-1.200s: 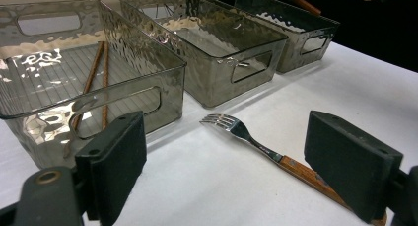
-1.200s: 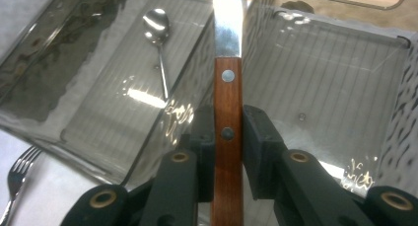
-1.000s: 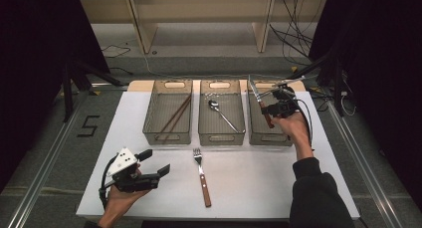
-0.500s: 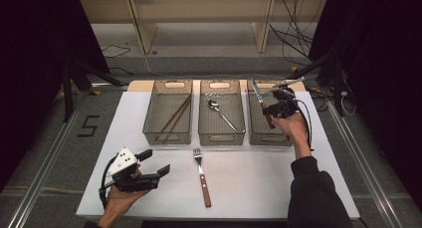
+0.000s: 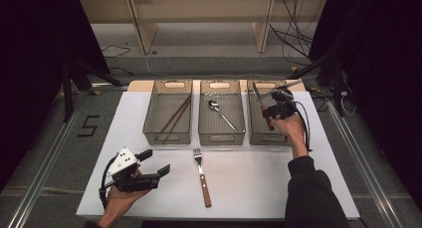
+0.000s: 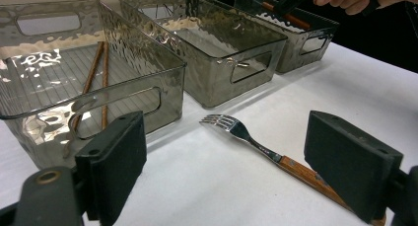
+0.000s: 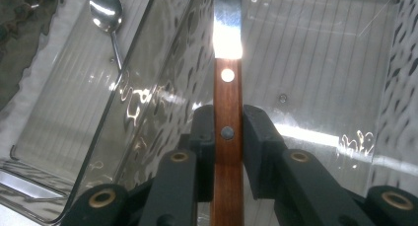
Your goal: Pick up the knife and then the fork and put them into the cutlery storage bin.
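Observation:
My right gripper [image 5: 272,111] is shut on the wooden handle of a knife [image 5: 262,107], held over the right clear bin [image 5: 268,138] with the blade pointing away and to the left. In the right gripper view the pads [image 7: 203,132] clamp the handle of the knife [image 7: 227,88] above the bin floor. My left gripper [image 5: 158,161] stands open near the table's front left, nothing between its jaws. A fork [image 5: 201,175] with a wooden handle lies on the white table just right of it; in the left gripper view the fork [image 6: 256,144] lies ahead between the jaws.
The left bin [image 5: 149,123] holds a pair of brown chopsticks [image 6: 96,68]. The middle bin [image 5: 221,137] holds a spoon [image 7: 106,14]. The three bins stand side by side at the table's far edge. Cables and a shelf lie on the floor beyond.

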The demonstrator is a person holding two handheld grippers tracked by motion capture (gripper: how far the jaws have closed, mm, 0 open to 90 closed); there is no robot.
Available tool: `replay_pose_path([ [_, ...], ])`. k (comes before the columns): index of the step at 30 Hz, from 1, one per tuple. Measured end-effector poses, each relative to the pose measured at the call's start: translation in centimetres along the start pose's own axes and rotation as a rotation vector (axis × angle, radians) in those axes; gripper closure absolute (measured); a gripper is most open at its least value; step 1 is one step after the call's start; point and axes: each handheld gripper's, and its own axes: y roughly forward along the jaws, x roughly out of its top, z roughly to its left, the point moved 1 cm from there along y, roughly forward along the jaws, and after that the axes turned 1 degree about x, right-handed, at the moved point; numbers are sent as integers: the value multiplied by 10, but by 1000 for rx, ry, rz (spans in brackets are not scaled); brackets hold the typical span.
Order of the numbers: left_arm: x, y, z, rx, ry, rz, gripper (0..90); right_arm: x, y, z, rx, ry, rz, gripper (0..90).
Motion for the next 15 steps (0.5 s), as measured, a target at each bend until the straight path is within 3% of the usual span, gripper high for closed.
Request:
replay_pose_path([
  [2, 0, 0, 0, -1, 0, 0, 159, 1, 2, 0, -12, 0, 1, 752],
  [7, 0, 0, 0, 0, 0, 0, 158, 2, 2, 1, 59, 5, -11, 602],
  [15, 0, 0, 0, 0, 1, 0, 158, 0, -8, 9, 91, -18, -45, 479],
])
